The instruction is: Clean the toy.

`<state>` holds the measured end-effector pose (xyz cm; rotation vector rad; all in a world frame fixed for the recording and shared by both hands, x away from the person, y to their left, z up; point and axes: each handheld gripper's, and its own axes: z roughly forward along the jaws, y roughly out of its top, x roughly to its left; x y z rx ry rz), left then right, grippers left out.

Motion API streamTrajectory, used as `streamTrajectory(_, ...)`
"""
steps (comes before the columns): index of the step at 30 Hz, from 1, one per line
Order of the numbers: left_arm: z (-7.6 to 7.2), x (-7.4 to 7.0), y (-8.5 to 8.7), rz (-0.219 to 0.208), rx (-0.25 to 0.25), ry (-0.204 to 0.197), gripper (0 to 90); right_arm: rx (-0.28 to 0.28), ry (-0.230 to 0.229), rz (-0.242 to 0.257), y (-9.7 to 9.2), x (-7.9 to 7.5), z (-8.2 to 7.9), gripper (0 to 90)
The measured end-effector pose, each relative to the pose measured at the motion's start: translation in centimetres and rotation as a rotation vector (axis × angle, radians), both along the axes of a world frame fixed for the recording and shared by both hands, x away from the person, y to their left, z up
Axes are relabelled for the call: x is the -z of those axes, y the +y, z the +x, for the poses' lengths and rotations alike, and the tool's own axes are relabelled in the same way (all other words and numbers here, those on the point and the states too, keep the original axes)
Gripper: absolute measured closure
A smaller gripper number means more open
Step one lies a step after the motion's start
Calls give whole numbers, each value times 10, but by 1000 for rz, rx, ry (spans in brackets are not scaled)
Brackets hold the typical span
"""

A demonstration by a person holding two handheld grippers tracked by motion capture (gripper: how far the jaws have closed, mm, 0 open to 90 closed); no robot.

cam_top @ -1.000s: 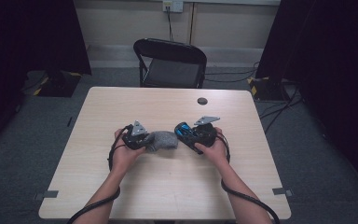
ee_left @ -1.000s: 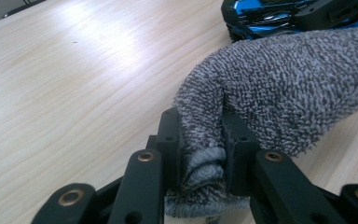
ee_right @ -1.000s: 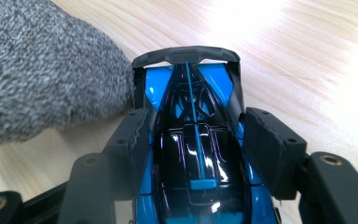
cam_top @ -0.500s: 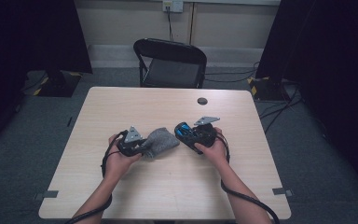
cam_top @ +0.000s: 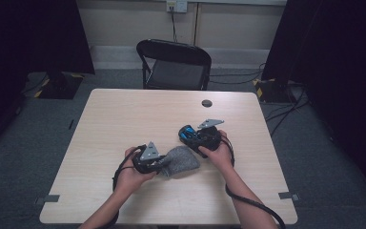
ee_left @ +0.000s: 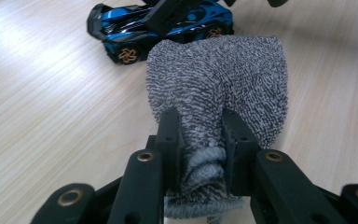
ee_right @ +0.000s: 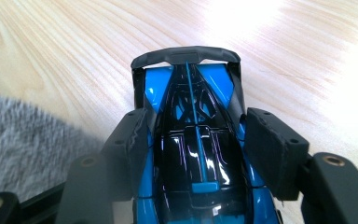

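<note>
Grey fuzzy cloth (cam_top: 180, 161) lies on the wooden table (cam_top: 124, 119), just on the person's side of the blue-and-black toy car (cam_top: 190, 135), near it but not clearly touching in the high view. Left gripper (cam_top: 158, 163) sits at the end of the cloth farthest from the car and is clamped on it: in the left gripper view the cloth (ee_left: 219, 88) is bunched and pinched tight between the two black jaws, with the rest fanning out flat toward the car (ee_left: 161, 25). Jaws there stand narrow, pads pressing the fabric from both sides.

Right gripper (cam_top: 196, 139) is on the car, hand behind it on the side away from the cloth. In the right gripper view the car (ee_right: 193, 144) lies lengthwise between the jaws, rear wing pointing away from the camera. Left-hand pad looks to touch the car's flank; the other pad stands close beside the car, and I cannot tell whether it presses. Jaws are at medium width, and a firm grip cannot be confirmed. A strip of the cloth (ee_right: 23, 144) shows blurred beside the car in that view.

Black folding chair (cam_top: 174, 64) stands beyond the table's far edge from the car. Small dark round disc (cam_top: 206, 103) sits on the table between the car and that chair.
</note>
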<state>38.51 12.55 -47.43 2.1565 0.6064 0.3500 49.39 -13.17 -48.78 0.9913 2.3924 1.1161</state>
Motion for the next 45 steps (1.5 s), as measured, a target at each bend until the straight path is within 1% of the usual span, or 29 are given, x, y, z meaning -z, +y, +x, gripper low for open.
streamTrajectory(2,-1,1,-2,3,5,-7,718,-1,0,-7,1,0,0,401)
streamTrajectory(3,-1,1,-3,3,10,0,717,-11,-8,-14,1,-1,0,396)
streamTrajectory(4,-1,2,-3,3,10,-3,717,-13,-11,-23,1,-1,0,383)
streamTrajectory(7,0,3,-3,-6,14,5,717,-32,-34,-38,1,-5,-1,367)
streamTrajectory(8,0,4,-4,-8,18,8,717,-38,-43,-34,0,-6,-1,360)
streamTrajectory(10,0,4,-5,-13,30,13,716,-47,-44,-10,-2,-10,-3,343)
streamTrajectory(12,-1,4,-8,-21,40,14,717,-71,-51,18,-5,-14,-6,334)
streamTrajectory(15,-1,5,-13,-29,58,22,716,-98,-61,53,-12,-20,-13,327)
streamTrajectory(16,-1,5,-14,-22,66,21,716,-111,-65,67,-15,-21,-16,327)
streamTrajectory(17,-1,5,-16,-26,68,25,716,-122,-70,75,-17,-23,-19,328)
streamTrajectory(19,0,5,-21,-16,80,22,716,-146,-72,97,-22,-26,-27,341)
streamTrajectory(20,0,6,-23,-22,87,26,716,-156,-75,107,-24,-27,-32,341)
streamTrajectory(21,0,6,-26,-16,91,26,715,-172,-76,114,-25,-28,-36,346)
streamTrajectory(23,1,7,-30,-9,101,27,713,-209,-81,112,-27,-28,-47,348)
streamTrajectory(24,2,8,-31,-12,106,36,712,-228,-79,115,-29,-27,-52,350)
streamTrajectory(25,2,8,-32,-14,110,43,712,-247,-72,130,-30,-26,-57,353)
streamTrajectory(27,4,8,-31,-4,115,47,710,-272,-60,148,-31,-23,-66,354)
streamTrajectory(30,5,7,-29,2,127,57,708,-296,-43,115,-28,-15,-74,359)
streamTrajectory(34,5,8,-25,22,138,77,708,-318,-12,76,-21,0,-80,375)
streamTrajectory(35,5,8,-24,18,138,79,705,-319,-6,61,-20,3,-81,377)
streamTrajectory(36,5,9,-23,19,136,72,695,-320,4,56,-19,5,-82,380)
streamTrajectory(37,6,9,-23,10,128,66,667,-321,14,53,-18,7,-82,382)
streamTrajectory(39,8,9,-22,-14,108,49,554,-307,28,30,-18,10,-84,383)
streamTrajectory(40,9,8,-21,-19,99,47,522,-298,32,40,-19,11,-84,384)
streamTrajectory(41,10,6,-22,-29,82,43,491,-292,32,37,-19,12,-85,388)
streamTrajectory(42,12,5,-22,-30,72,35,444,-287,28,29,-19,13,-85,391)
streamTrajectory(43,14,3,-22,-33,64,23,396,-280,31,33,-19,13,-86,399)
streamTrajectory(45,18,-1,-22,-49,47,4,352,-270,30,30,-18,14,-87,416)
